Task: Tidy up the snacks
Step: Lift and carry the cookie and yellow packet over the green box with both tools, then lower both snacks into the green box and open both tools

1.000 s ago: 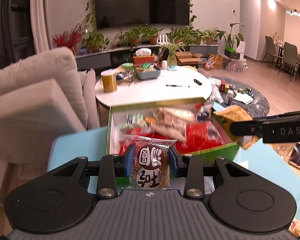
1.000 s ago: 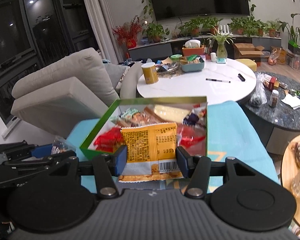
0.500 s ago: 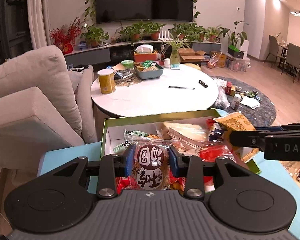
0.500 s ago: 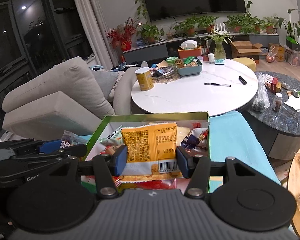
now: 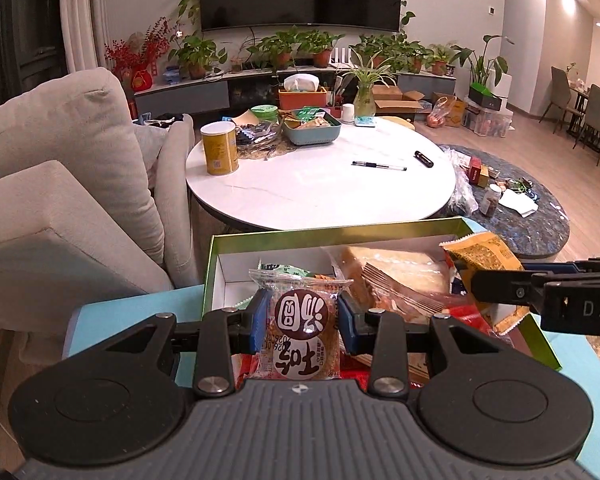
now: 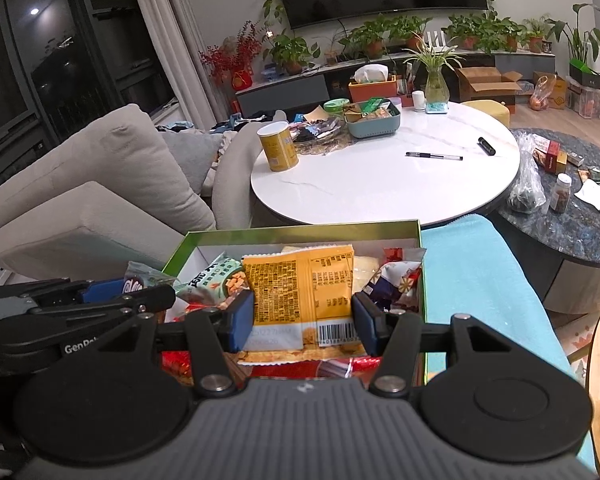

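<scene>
living room at night, lamps on; white round desk beyond, bearing a yellow canister, a teal tray, a pen; grey sofa to the left; dark low table to the right.

item 1: green snack box, open, on a turquoise cloth, directly below and ahead of both sets of fingers; already part-filled with packets.

item 2: left gripper, fingers clamped narrow on a round cake packet, long axis upright, hanging over the near left part of the box.

item 3: right gripper, fingers at middling spread, pressed on a yellow snack packet, barcode end nearest, over the box's near right part.

judgement: both hands about equally near; next move looks like lowering and release into the box.
</scene>
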Tool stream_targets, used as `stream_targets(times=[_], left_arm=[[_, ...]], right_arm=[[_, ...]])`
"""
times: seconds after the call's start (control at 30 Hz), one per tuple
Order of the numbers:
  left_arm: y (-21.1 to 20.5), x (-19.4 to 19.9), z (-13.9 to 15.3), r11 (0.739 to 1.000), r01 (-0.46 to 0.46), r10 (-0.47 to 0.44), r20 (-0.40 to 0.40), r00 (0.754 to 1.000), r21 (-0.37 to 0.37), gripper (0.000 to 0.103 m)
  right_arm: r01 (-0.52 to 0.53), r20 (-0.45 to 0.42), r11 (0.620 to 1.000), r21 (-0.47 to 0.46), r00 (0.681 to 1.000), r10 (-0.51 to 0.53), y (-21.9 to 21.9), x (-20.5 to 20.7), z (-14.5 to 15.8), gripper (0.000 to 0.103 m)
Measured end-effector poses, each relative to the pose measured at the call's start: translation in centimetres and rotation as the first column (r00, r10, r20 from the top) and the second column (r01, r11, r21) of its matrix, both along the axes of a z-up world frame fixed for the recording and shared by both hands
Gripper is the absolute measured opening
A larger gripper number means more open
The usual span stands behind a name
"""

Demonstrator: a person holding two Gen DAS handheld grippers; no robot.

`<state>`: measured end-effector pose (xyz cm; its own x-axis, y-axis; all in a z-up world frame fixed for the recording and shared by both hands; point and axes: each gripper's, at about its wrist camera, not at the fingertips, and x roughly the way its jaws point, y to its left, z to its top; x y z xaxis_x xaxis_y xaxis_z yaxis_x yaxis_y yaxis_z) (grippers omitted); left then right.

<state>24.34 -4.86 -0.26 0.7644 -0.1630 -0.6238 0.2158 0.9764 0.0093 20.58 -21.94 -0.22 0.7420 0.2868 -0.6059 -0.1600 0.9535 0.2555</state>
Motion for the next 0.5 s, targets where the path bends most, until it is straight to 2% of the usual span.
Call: stream_targets(times=[0.5], left_arm=[[-0.8,2.8,-1.4,1.000,-0.013,0.013,-0.019,1.000,0.002,0.034]], right_arm=[[0.012,-0.031,1.000,0.003,0.999,-0.012,0.2,2.1,-1.0,0.083]])
